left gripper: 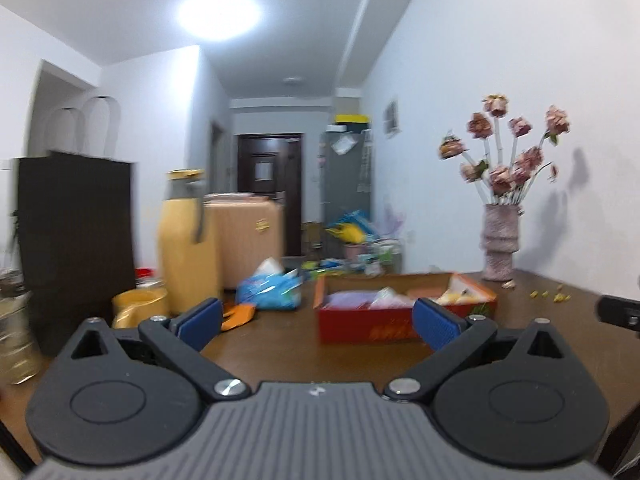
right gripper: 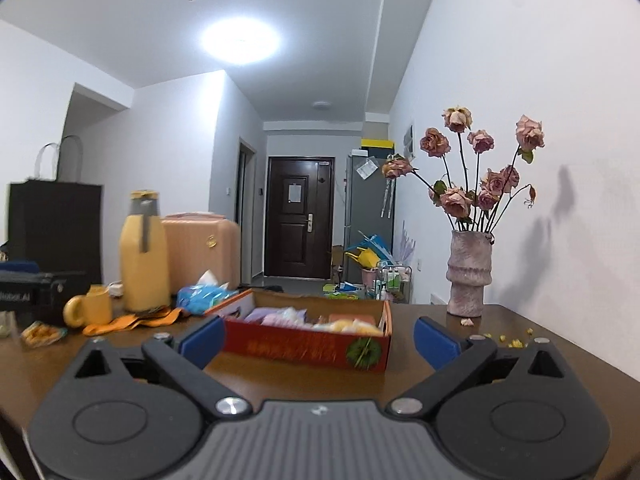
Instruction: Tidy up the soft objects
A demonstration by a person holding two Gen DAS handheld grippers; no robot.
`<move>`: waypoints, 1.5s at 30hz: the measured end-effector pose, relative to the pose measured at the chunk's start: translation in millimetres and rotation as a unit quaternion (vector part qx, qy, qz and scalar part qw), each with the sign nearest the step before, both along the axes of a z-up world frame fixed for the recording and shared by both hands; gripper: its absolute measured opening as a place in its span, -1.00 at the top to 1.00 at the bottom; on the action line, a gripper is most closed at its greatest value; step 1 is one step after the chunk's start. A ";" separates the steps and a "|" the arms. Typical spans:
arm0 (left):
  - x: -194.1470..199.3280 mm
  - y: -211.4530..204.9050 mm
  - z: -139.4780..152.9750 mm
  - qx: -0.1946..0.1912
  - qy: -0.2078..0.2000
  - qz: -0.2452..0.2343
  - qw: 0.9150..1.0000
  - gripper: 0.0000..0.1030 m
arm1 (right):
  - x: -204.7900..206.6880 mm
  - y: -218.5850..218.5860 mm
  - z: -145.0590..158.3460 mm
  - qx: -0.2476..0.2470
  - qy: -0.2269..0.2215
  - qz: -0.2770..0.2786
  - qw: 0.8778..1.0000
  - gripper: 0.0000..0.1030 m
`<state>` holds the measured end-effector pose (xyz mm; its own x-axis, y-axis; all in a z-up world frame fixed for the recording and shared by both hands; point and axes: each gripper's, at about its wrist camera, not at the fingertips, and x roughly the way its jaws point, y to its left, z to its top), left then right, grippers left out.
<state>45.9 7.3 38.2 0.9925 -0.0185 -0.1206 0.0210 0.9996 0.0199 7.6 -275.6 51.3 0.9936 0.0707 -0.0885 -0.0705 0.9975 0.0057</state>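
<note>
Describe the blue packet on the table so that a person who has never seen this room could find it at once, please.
Start at the tall yellow flask standing on the brown table. Just to its right, between it and the open red box, lies the blue packet. It is the only crinkled blue plastic thing there, with white tissue sticking out of its top; the wrappers beside it are orange.

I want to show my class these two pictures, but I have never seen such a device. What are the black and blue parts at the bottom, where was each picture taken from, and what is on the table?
Each picture comes from a camera mounted on a hand-held gripper, looking forward along its two blue-padded fingers. One shows the left gripper, the other the right gripper. Both are open and hold nothing. On the brown table stands a red cardboard box with soft, pale items inside. Around it are a yellow flask, a yellow mug, a blue packet and a vase of dried roses.
</note>
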 end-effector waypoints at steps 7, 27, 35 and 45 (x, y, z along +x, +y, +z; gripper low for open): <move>-48.3 7.7 -11.6 -0.001 0.015 -0.013 1.000 -1.00 | -44.1 -0.7 -2.7 0.050 -0.001 0.008 0.999 -0.99; -49.8 4.8 -10.3 -0.001 0.014 -0.024 1.000 -1.00 | -40.7 12.1 -10.3 0.046 0.011 0.013 0.999 -1.00; -49.3 6.8 -10.4 -0.001 0.017 -0.026 1.000 -1.00 | -39.8 16.9 -12.4 0.037 0.012 0.021 0.999 -1.00; -49.8 7.1 -9.6 0.001 0.017 -0.028 0.999 -1.00 | -37.5 17.3 -11.3 0.036 0.015 0.020 0.999 -1.00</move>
